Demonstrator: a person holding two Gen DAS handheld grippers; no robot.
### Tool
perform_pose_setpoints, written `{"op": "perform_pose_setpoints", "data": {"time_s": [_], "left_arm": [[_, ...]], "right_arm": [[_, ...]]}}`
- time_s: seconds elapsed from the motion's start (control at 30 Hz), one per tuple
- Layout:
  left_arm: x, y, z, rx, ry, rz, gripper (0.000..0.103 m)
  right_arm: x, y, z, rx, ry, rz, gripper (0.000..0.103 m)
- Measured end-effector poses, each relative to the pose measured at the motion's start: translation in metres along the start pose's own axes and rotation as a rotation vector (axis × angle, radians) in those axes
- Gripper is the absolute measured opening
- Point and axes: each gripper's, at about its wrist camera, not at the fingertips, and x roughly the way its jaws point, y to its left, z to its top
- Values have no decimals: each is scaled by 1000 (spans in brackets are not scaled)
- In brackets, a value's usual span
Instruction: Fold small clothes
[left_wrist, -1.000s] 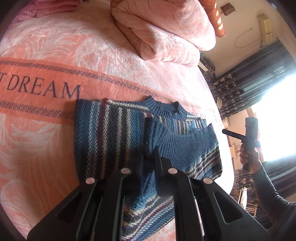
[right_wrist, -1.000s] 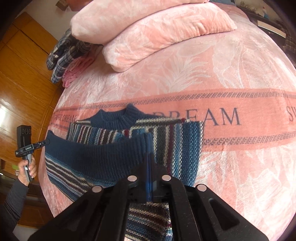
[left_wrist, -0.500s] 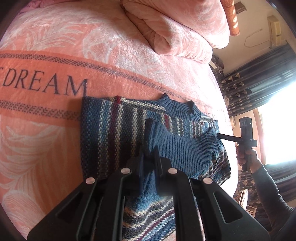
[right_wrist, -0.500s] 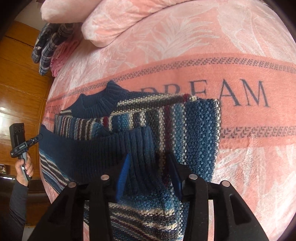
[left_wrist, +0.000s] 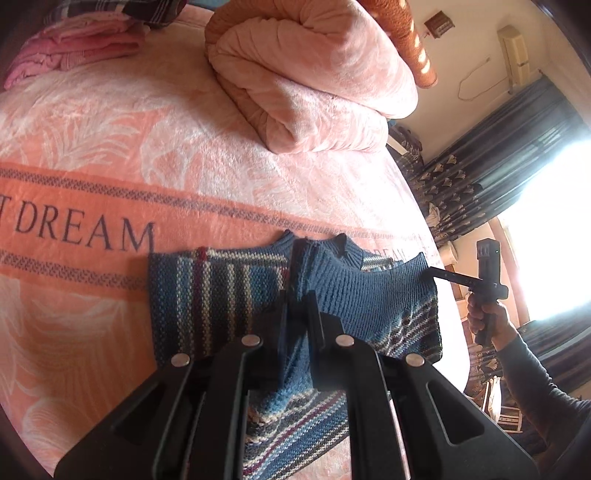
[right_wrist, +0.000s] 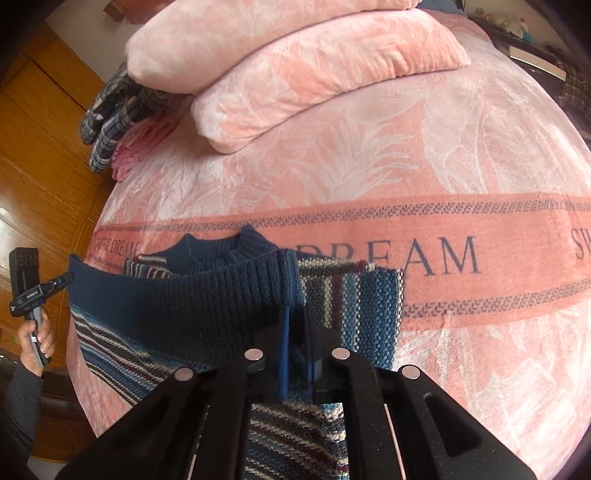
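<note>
Jaws of left gripper (left_wrist: 297, 317) nearly shut on the sweater (left_wrist: 221, 291) hem; right gripper (right_wrist: 295, 332) likewise pinched on it, apparently, though its tips are half hidden. Hem band is carried just short of the collar. Advice: lower both corners level, then let go. Ahead, open blanket (right_wrist: 461, 155); bed edge lies beside the folded side.

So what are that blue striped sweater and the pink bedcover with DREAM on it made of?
The blue striped sweater looks like chunky knitted yarn, wool or acrylic, I can't tell which: ribbed collar and hem, visible stitch rows, matte finish. The pink bedcover looks like plush fleece, probably synthetic: a short fuzzy pile with a soft sheen and a pale leaf pattern.
</note>
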Motion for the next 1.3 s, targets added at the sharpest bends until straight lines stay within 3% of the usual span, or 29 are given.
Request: {"op": "perform_pose_setpoints", "data": {"time_s": [0.1,0.13,0.27,0.4,0.47,0.53,0.6,0.7,0.8,0.83,0.9,0.97,1.0,1.03,1.2,1.3], "left_arm": [[4,2,23,2,-5,41,5],[8,5,32,-5,-6,58,0],[30,31,60,-81,3,104,0],[78,58,53,-113,147,175,0],[91,68,52,-128,163,173,11],[102,79,56,-165,173,119,42],[115,84,60,-170,182,87,54],[140,90,62,-170,234,78,55],[153,86,57,-140,269,73,51],[151,85,57,-130,261,69,32],[145,82,57,-119,236,53,8],[138,79,56,-101,206,49,8],[136,76,55,-91,192,51,7],[132,71,55,-82,173,60,6],[96,50,63,-65,32,34,3],[81,44,74,-57,2,23,3]], "right_arm": [[-1,3,18,14,-31,-29,6],[3,3,24,19,-36,-42,5],[28,-1,42,59,-14,-72,5],[67,-16,42,102,95,-114,6],[76,-24,40,127,114,-86,10],[78,-33,40,168,113,-42,18],[81,-40,39,201,123,-3,28],[87,-42,40,198,135,23,32],[96,-41,41,174,155,21,36],[99,-42,41,170,160,19,35],[104,-42,38,156,167,10,35],[106,-41,35,140,160,1,29],[104,-40,35,120,142,-22,15],[101,-39,35,110,123,-23,11],[67,-32,39,91,14,-18,7],[49,-28,51,85,-39,-17,7]]}}
